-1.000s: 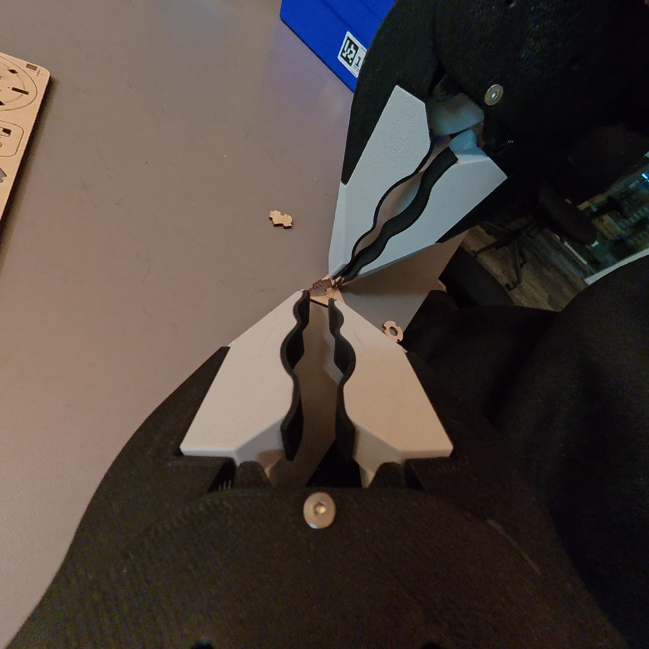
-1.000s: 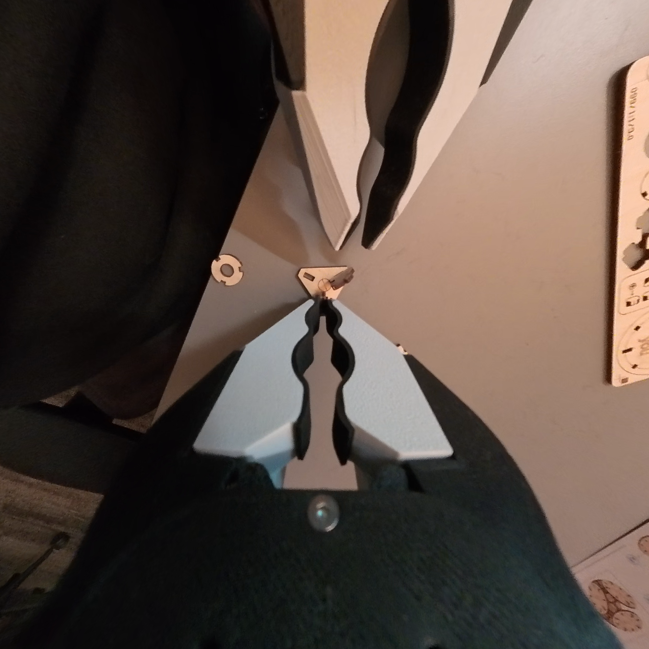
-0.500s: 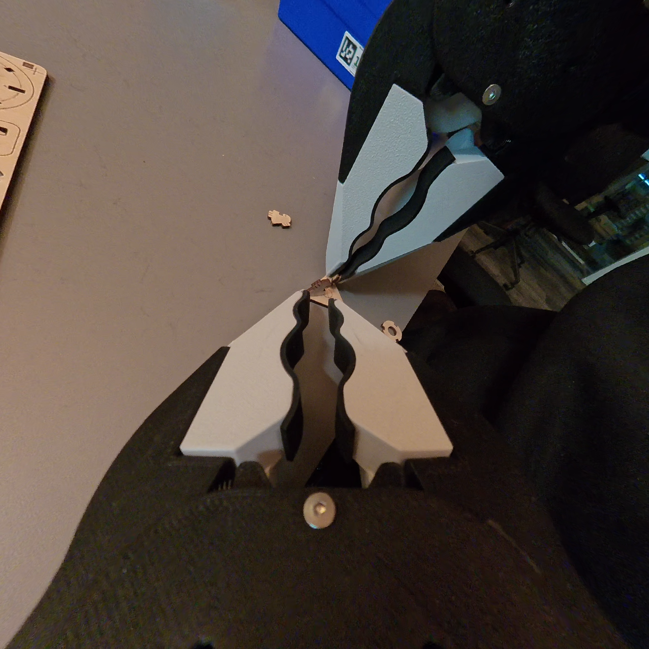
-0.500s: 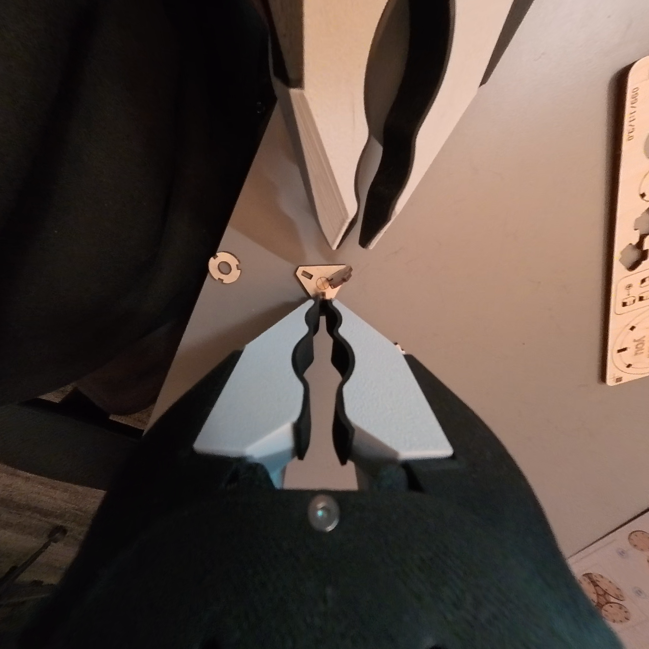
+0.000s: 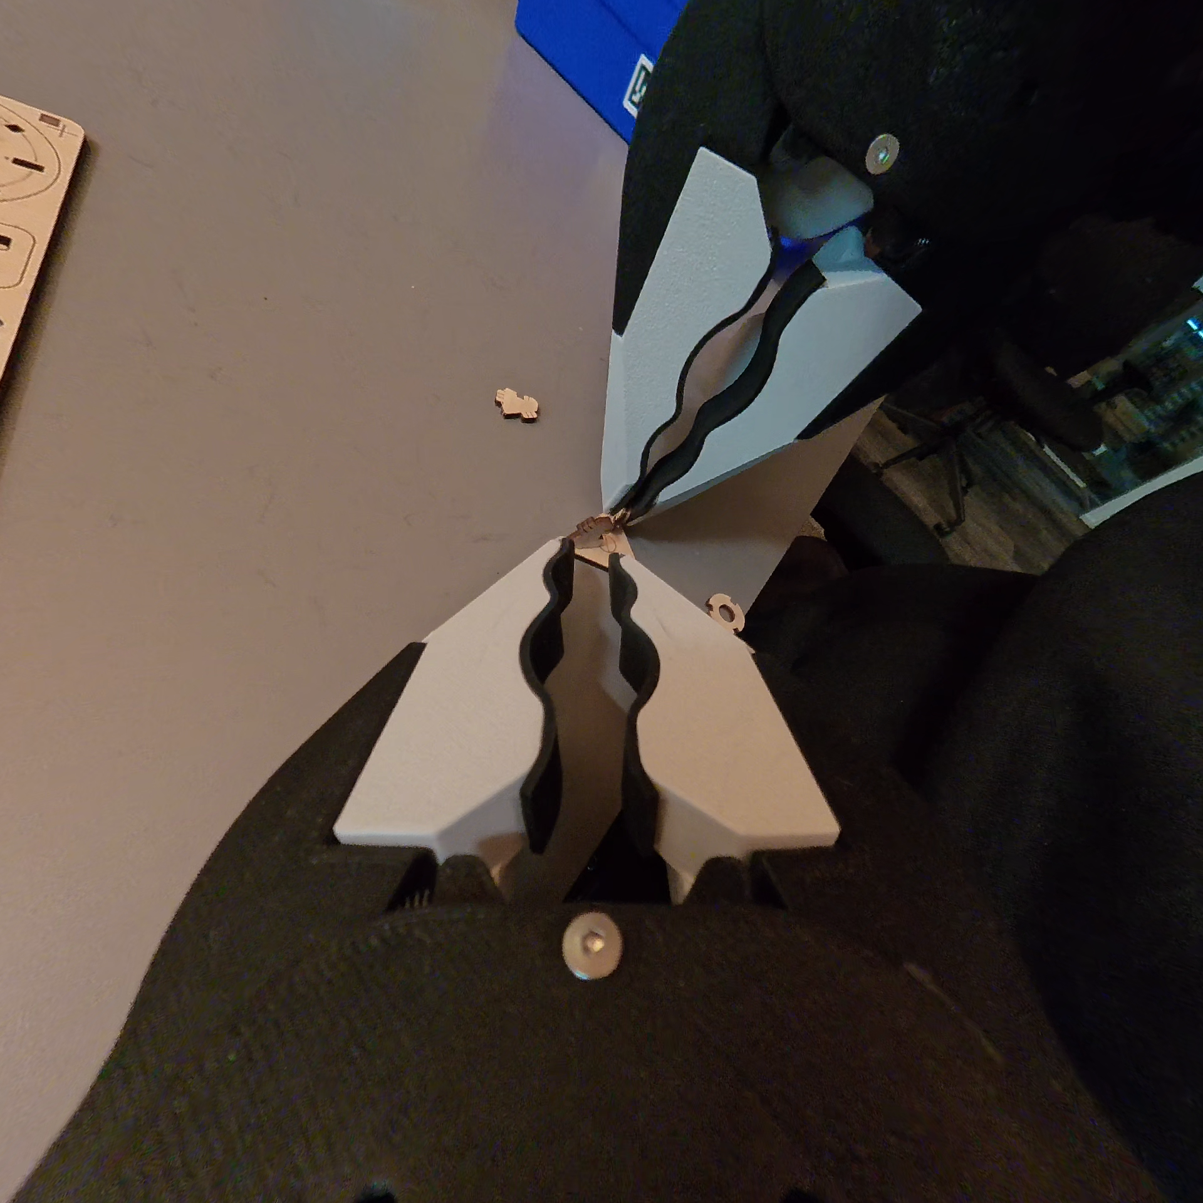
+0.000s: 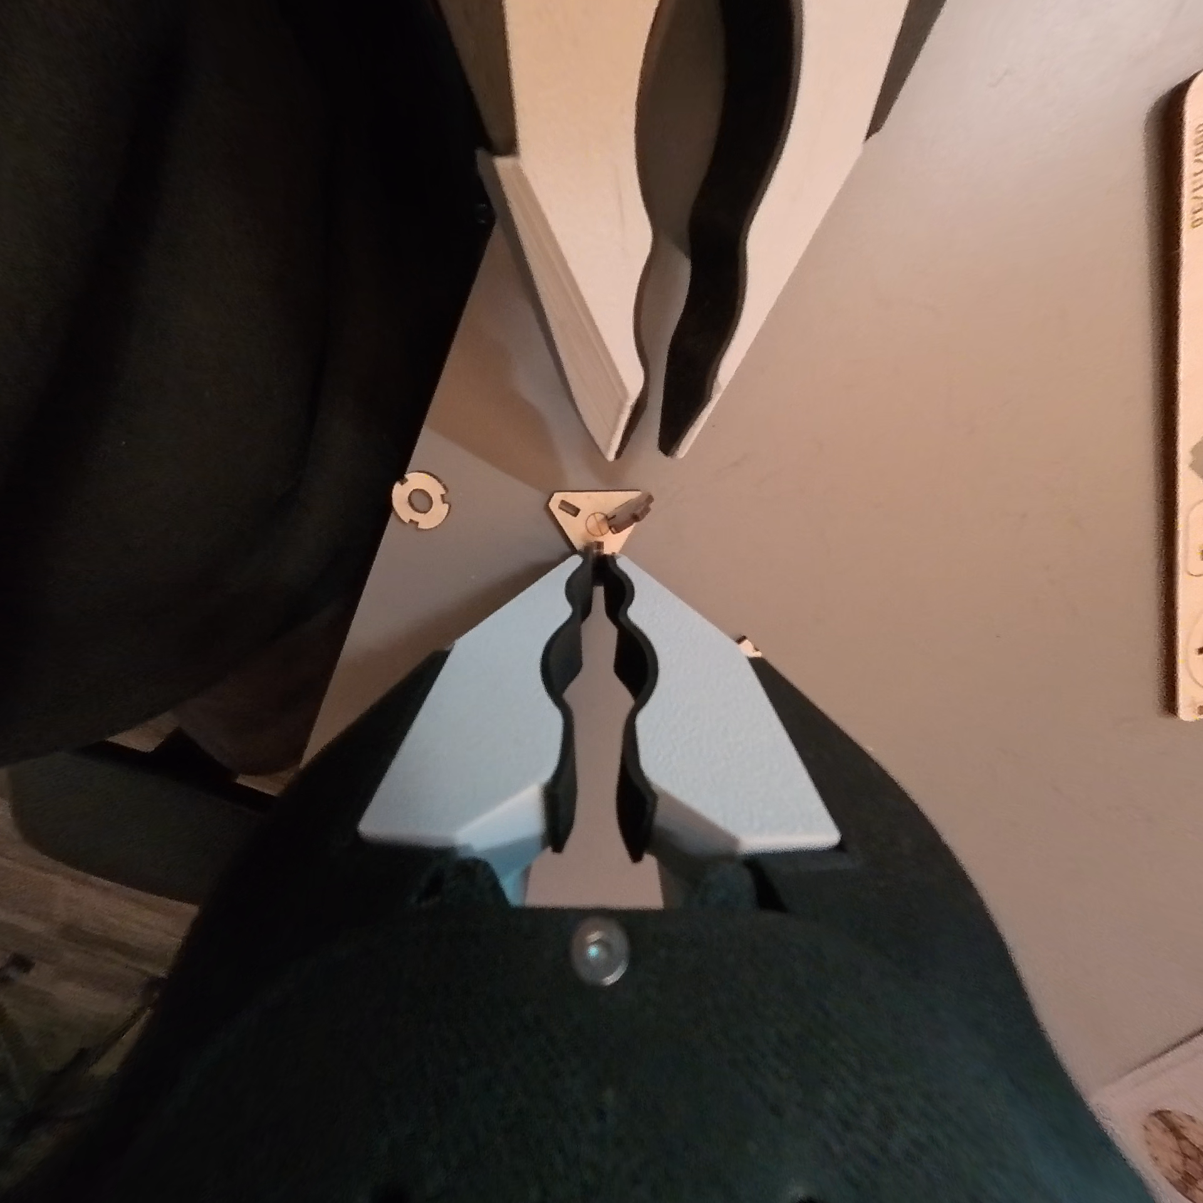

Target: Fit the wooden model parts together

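A small triangular wooden plate (image 6: 586, 521) sits over the grey table (image 6: 911, 586), with one short peg (image 6: 630, 525) sticking out of it. My right gripper (image 6: 595, 554) is shut on a second small wooden peg (image 6: 593, 548) at the plate's near corner. In the left wrist view it (image 5: 623, 514) comes in from the upper right, with its tips at the plate (image 5: 602, 545). My left gripper (image 5: 588, 553) is open, and the plate lies just ahead of its tips. The right wrist view shows the left gripper (image 6: 648, 449) clear of the plate's far edge, touching nothing.
A notched wooden ring (image 6: 421, 522) lies near the table edge and also shows in the left wrist view (image 5: 724, 610). A small loose wooden piece (image 5: 517, 405) lies farther out. A plywood parts sheet (image 5: 26, 228) and a blue box (image 5: 586, 58) sit beyond. A person's dark clothing (image 6: 195, 260) is close by. The grippers are tip to tip, or close to it. My right gripper's tips are some 5 cm from the small loose wooden piece (image 5: 517, 405).
Almost nothing has moved. The right gripper stays shut on the peg at the plate, and the left gripper stays open beside it. The views only shift slightly.
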### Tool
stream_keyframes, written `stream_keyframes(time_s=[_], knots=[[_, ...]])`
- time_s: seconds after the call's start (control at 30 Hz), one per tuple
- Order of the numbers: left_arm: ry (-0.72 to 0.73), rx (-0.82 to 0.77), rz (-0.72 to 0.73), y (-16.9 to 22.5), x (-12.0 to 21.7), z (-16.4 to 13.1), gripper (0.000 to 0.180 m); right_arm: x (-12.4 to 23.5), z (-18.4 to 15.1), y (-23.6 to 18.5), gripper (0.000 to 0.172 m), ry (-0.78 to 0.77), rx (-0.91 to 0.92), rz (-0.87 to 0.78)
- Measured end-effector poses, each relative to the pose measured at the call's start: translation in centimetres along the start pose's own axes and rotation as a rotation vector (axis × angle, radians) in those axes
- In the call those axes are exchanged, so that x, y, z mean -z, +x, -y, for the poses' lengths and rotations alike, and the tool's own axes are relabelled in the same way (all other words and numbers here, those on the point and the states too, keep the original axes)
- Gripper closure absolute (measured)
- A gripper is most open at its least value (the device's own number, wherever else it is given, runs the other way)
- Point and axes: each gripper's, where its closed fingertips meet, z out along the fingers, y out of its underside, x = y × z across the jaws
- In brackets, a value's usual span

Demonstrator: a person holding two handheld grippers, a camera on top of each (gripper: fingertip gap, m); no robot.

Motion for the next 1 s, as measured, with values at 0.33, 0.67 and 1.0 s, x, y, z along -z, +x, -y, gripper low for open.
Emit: stream_keyframes(time_s=[0.33, 0.67, 1.0], knots=[[-0.009, -0.002, 0.001, 0.15, -0.08, -0.13, 0.171, -0.13, 0.10, -0.05, 0.171, -0.035, 0.013, -0.019], [-0.008, -0.002, 0.003, 0.11, 0.12, -0.10, 0.171, -0.16, 0.13, -0.05, 0.171, 0.067, -0.029, 0.012], [0.004, -0.001, 0.009, -0.17, 0.20, 0.05, 0.171, -0.40, 0.25, 0.06, 0.171, 0.179, -0.109, -0.017]])
